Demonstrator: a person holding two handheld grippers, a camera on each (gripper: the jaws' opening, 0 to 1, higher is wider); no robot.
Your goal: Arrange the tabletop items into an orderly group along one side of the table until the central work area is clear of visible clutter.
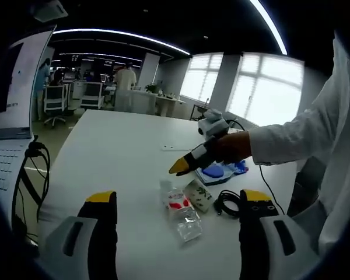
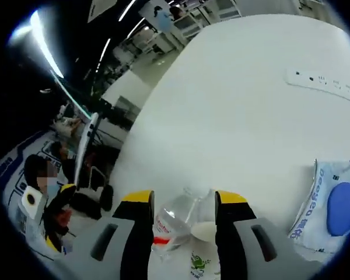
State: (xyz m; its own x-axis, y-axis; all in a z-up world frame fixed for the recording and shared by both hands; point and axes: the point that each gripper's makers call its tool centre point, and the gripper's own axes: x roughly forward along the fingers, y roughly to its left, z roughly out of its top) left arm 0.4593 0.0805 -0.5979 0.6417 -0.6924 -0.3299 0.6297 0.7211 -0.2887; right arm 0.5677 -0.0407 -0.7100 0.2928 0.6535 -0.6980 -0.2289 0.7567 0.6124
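Looking along my left gripper [image 1: 178, 201], I see its jaws spread wide with nothing between them, above the near edge of the white table [image 1: 116, 146]. A clear plastic bottle [image 1: 179, 211] with a red label lies near that edge, just beside a small white packet [image 1: 199, 195], a black cable [image 1: 226, 203] and a blue pack [image 1: 221, 171]. My right gripper [image 2: 181, 207] hangs over the bottle, jaws apart and gripping nothing.
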